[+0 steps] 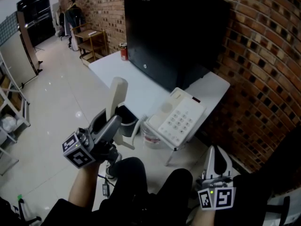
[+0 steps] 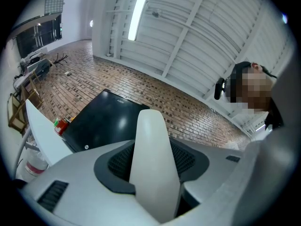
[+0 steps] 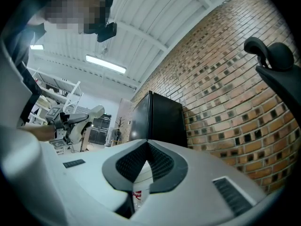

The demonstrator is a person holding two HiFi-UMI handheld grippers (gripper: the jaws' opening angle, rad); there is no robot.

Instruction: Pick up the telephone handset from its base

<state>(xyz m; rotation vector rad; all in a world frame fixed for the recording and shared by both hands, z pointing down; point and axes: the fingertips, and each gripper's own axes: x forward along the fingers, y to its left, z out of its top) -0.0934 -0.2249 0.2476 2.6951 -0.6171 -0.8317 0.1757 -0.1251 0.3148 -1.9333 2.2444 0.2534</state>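
You are clamping the left hand-held gripper (image 1: 109, 126) on the white handset (image 1: 116, 95), lifted clear of its base (image 1: 181, 119) and standing nearly upright to the base's left. The base is sitting at the near end of the white tabletop (image 1: 136, 86). The left gripper view is showing the jaws pressing both sides of the handset, which the head view only half shows. The right hand-held gripper (image 1: 215, 152) is hanging low by your knee, and its own view is showing the jaws together on nothing. Only the head view is showing the keypad. Under the tabletop, a black bin (image 1: 126, 119) and a white bucket (image 1: 150, 139) are standing; you cannot see their contents.
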